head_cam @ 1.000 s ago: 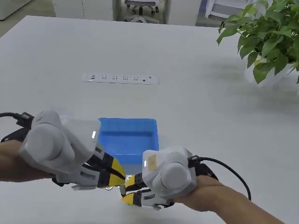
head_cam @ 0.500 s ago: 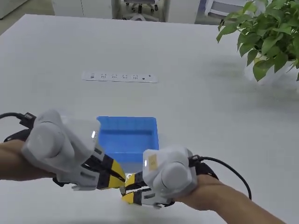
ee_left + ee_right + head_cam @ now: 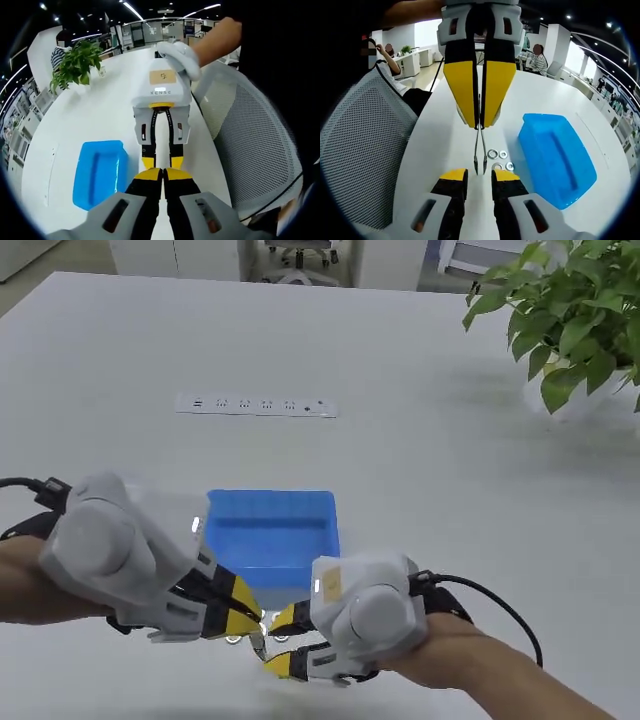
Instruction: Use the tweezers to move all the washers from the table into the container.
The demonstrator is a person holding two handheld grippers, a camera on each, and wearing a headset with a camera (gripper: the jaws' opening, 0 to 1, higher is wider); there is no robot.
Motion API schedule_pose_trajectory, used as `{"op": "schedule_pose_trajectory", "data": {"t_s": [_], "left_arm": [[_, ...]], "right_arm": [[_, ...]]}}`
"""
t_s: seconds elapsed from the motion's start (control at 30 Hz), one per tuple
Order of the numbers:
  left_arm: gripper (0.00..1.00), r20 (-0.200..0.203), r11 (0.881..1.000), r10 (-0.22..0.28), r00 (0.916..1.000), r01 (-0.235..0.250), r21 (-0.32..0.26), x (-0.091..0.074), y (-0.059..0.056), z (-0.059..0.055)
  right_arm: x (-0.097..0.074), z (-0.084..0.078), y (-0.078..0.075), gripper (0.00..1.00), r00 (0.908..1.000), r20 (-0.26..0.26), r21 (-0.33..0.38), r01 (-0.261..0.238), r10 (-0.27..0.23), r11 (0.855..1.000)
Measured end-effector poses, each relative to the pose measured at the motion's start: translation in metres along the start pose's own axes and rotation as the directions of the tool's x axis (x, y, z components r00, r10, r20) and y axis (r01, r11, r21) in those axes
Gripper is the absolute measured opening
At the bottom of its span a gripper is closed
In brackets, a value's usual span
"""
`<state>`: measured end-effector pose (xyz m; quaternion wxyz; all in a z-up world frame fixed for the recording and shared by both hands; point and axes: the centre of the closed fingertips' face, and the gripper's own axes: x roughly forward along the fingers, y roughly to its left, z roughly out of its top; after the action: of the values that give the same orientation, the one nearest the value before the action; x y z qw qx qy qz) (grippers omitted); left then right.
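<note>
Silver washers [image 3: 492, 153] newly visible, left gripper [image 3: 480, 122] shifted

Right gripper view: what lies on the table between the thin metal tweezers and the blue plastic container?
Four small silver washers lie clustered on the white table between the tweezers and the container, seen in the right gripper view.

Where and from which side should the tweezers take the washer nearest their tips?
Probably take the washer across its ring: one tweezers tip in the hole, one outside the rim, coming down from above. It lies flat on the table, so its thin edge gives little to pinch sideways.
</note>
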<state>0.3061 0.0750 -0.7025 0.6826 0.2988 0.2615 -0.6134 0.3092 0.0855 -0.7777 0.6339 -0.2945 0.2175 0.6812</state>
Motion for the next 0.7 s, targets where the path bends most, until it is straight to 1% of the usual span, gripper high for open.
{"op": "schedule_pose_trajectory", "data": {"t_s": [0.17, 0.43, 0.7], "left_arm": [[0.05, 0.000, 1.000, 0.009, 1.0000, -0.009, 0.002, -0.004, 0.003, 0.001], [0.05, 0.014, 1.000, 0.019, 0.9997, -0.019, 0.011, -0.007, 0.010, 0.008], [0.05, 0.017, 1.000, 0.007, 0.9998, -0.008, 0.030, -0.005, 0.013, 0.013]], "right_arm": [[-0.004, -0.003, -0.004, 0.23, 0.9997, 0.004, 0.017, 0.024, -0.024, 1.000], [-0.009, -0.006, -0.008, 0.27, 0.9985, 0.012, 0.040, 0.054, -0.054, 0.998], [-0.013, -0.007, -0.012, 0.29, 0.9973, 0.012, 0.041, 0.072, -0.073, 0.997]]}}
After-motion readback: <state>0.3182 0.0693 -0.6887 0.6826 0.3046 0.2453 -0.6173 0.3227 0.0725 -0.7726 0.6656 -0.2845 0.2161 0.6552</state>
